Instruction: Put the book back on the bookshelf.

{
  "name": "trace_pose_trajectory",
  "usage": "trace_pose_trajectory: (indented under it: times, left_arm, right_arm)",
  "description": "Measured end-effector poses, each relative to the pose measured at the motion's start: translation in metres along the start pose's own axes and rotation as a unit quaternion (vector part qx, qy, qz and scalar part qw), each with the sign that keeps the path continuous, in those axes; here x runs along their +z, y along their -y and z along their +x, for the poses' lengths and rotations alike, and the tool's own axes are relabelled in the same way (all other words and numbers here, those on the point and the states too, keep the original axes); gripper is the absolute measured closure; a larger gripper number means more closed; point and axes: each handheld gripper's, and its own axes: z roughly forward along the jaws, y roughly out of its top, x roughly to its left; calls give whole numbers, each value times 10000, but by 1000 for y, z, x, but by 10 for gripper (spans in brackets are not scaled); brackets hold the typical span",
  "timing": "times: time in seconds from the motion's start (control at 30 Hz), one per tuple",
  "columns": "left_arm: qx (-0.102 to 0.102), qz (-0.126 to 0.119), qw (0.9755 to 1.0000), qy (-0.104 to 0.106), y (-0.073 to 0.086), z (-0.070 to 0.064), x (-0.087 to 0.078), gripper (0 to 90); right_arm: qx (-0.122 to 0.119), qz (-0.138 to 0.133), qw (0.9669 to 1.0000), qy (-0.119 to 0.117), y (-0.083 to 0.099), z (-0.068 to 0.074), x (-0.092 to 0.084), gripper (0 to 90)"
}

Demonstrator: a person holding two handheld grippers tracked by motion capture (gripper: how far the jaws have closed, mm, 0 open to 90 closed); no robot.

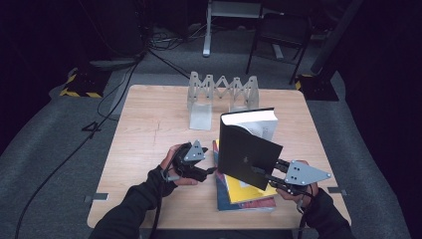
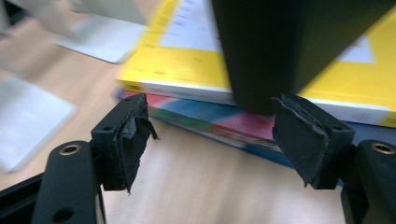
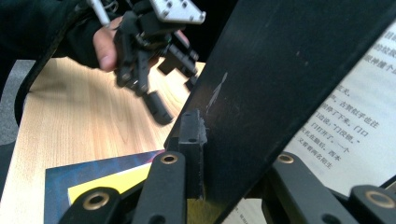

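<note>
A black hardcover book point(image 1: 249, 154) stands tilted above a stack of two flat books, a yellow book point(image 1: 239, 191) on a colourful book point(image 1: 249, 204). My right gripper point(image 1: 259, 174) is shut on the black book's cover near its lower edge. In the right gripper view the cover point(image 3: 280, 84) sits between the jaws, with a printed page to its right. My left gripper point(image 1: 211, 171) is open just left of the stack, low over the table. In the left gripper view its pads point(image 2: 123, 140) stand wide apart with nothing between them, facing the yellow book point(image 2: 187, 60) and the black book point(image 2: 289, 46).
A grey folding book rack point(image 1: 221, 89) stands at the far side of the wooden table point(image 1: 149, 134), with a flat grey plate point(image 1: 201, 117) in front of it. Bare tabletop lies to the left. A chair point(image 1: 278, 35) and cables are on the floor beyond.
</note>
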Motion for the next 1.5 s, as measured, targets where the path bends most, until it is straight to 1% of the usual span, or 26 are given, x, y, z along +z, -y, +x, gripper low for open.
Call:
trace_pose_trajectory:
  times: [0.03,0.07,0.1,0.13,0.2,0.23,0.3,0.33,0.47,0.63,0.67,0.77,0.8,0.87,0.9,0.93,1.0,1.03,1.07,1.1,1.13,1.17,1.33,1.4,1.43,1.5]
  left_arm:
    - [77,-33,10000,35,-1,-3,2,287]
    - [122,-107,9997,174,-3,-6,3,325]
    - [122,-107,9997,174,-3,-6,3,339]
    - [126,-204,9994,250,-6,-8,6,339]
    - [195,-249,9991,286,-13,-12,12,343]
    - [197,-332,9989,270,-16,-13,14,347]
    - [199,-456,9980,388,-20,-14,16,346]
    - [190,-523,9977,394,-22,-15,16,344]
    - [178,-567,9973,441,-25,-13,17,331]
    - [119,-786,9955,516,-28,-11,13,331]
    - [119,-786,9955,516,-28,-11,13,331]
    - [52,-957,9943,473,-32,-11,11,333]
    - [52,-957,9943,473,-32,-11,11,339]
    - [-7,-1073,9932,463,-34,-10,10,346]
    - [-7,-1073,9932,463,-34,-10,10,350]
    - [-27,-1115,9927,458,-35,-10,10,350]
    - [-40,-1162,9924,412,-36,-9,9,357]
    - [-51,-1198,9919,410,-37,-8,8,369]
    - [-75,-1240,9913,445,-38,-7,8,375]
    - [-58,-1267,9910,426,-38,-7,7,380]
    - [-36,-1274,9910,405,-39,-6,7,387]
    - [-45,-1292,9907,425,-39,-6,7,389]
    - [-54,-1362,9893,527,-42,-4,6,402]
    - [-43,-1360,9892,552,-43,-4,5,409]
    - [-51,-1384,9886,594,-44,-3,6,409]
    - [-64,-1408,9879,643,-45,-3,6,420]
  right_arm:
    - [8,-7,10000,2,1,0,0,755]
    - [21,-5,10000,-1,2,1,0,755]
    - [21,-5,10000,-1,2,1,0,755]
    - [15,7,10000,-2,2,1,-1,755]
    - [57,19,10000,-3,5,3,-2,756]
    - [61,39,10000,0,6,3,-2,753]
    - [88,55,9999,29,8,2,-3,750]
    - [120,46,9999,23,9,2,-4,750]
    - [177,50,9998,92,10,1,-6,741]
    - [212,59,9995,239,11,3,-7,714]
    - [212,59,9995,239,11,3,-7,714]
    - [229,127,9987,436,12,3,-9,673]
    - [229,127,9987,436,12,3,-9,673]
    - [264,215,9970,697,15,1,-11,612]
    - [264,215,9970,697,15,1,-11,612]
    - [303,249,9958,827,17,-1,-12,595]
    - [394,316,9943,940,20,-4,-15,504]
    - [432,424,9919,1113,21,-6,-15,480]
    - [497,479,9902,1212,23,-9,-16,462]
    - [649,444,9896,1207,25,-13,-17,430]
    - [755,514,9881,1239,27,-16,-15,390]
    - [782,603,9873,1245,27,-19,-13,358]
    - [942,695,9879,1015,32,-25,0,269]
    - [975,720,9878,976,33,-26,2,257]
    - [1023,719,9877,939,34,-26,5,245]
    - [1012,766,9877,913,35,-27,9,220]
